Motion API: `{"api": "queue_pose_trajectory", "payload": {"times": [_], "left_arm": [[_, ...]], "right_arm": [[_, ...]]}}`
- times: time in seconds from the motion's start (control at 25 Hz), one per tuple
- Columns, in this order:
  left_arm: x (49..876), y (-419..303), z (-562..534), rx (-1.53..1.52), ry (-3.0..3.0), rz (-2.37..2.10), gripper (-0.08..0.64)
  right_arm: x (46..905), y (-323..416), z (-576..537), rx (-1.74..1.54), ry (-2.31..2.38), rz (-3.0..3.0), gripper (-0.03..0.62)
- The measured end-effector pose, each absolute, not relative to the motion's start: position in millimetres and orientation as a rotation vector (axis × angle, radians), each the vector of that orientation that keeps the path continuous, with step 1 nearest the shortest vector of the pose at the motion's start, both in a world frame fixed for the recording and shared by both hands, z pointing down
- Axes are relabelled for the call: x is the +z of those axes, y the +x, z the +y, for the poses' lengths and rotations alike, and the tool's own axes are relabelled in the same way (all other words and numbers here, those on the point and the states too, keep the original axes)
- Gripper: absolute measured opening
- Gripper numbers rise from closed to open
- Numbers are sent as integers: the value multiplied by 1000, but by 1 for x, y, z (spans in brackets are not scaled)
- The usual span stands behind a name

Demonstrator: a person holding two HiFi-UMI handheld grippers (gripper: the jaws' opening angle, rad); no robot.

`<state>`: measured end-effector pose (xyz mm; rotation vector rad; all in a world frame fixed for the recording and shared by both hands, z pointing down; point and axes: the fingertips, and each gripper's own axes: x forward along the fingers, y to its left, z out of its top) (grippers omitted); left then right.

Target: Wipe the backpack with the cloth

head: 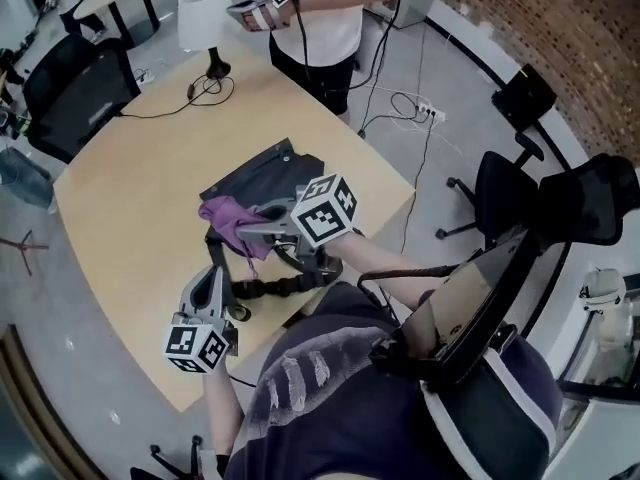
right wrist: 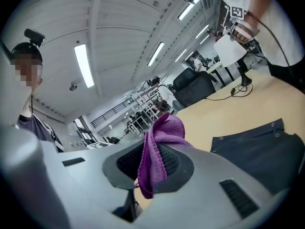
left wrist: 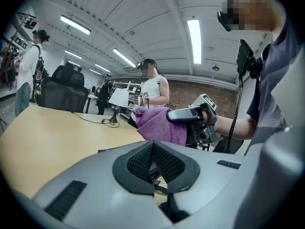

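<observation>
2 grippers over the table [head: 120, 218] here. What has the right gripper [right wrist: 151, 162] got?

– Its jaws are clamped on the purple cloth [right wrist: 165, 129]. A fold bunches up above the pads and a tail hangs down below them.

Where does the cloth sit against the backpack [head: 262, 173]?

– At the bag's near-left edge, seen from the head view. Whether it touches the fabric, I can't tell. The backpack itself lies flat on the table, dark, with 1 ribbed strap [head: 268, 288] trailing toward the person's lap.

And the left gripper [left wrist: 153, 150]?

– Jaws closed, the 2 black pads pressed against each other. It hangs near the table's front edge, just beside that strap and apart from the right gripper. A bit of strap shows below its pads in its own view.

Anything else around?

– 1 lamp [head: 203, 16] with a white shade stands at the table's far end. A 2nd person [head: 330, 18] in a white shirt stands just behind that end. 1 black office chair [head: 75, 93] is parked at the far-left corner, another on the floor to the right.
</observation>
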<state>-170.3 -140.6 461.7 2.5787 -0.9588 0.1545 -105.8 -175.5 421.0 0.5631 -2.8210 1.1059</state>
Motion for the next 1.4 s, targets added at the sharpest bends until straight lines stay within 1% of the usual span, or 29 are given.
{"api": "queue_pose_trajectory", "payload": {"times": [0.32,0.72,0.96,1.12,1.4], "left_arm": [[443,-142,-117,213,2606,-990,8],[437,-47,-36,262,2599,-1099,8],[440,-2,43,254,2522,-1185,8],[434,10,84,249,2511,-1214,8],[417,5,138,194,2543,-1257,9]], "right_arm": [[388,-78,-146,1201,389,-2925,31],[383,24,-56,1029,324,-3019,30],[399,72,14,1116,232,-2994,30],[397,85,53,1188,189,-2998,29],[381,75,115,1127,165,-3028,29]]}}
